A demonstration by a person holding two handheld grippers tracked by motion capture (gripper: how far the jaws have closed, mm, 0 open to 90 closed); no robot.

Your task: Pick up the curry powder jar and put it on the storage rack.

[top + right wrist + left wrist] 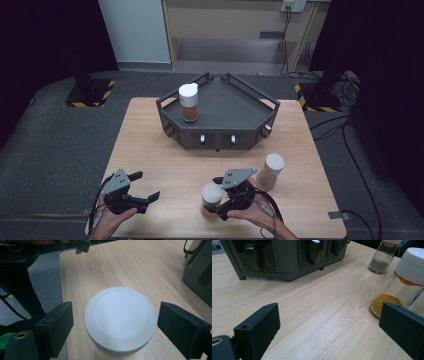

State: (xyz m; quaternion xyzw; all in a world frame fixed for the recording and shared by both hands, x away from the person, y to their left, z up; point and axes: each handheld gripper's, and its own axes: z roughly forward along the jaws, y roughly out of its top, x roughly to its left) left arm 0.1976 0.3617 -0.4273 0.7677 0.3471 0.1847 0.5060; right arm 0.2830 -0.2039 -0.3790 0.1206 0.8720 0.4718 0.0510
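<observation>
While one jar (189, 102) already stands in the tray (260, 102), the right hand-held gripper (216, 204) straddles a white-capped jar (120, 320) on the worktop (150, 150), pads not yet touching; another jar (270, 171) waits nearby. Left hand-held gripper (148, 185) rests spread, empty.

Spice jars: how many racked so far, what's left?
Done: one brown-spice jar stands in the rack. In hand: the right gripper straddles the yellow-spice jar, jaws either side of its lid, gaps visible. Left: that jar and the pale-powder jar on the table.
</observation>
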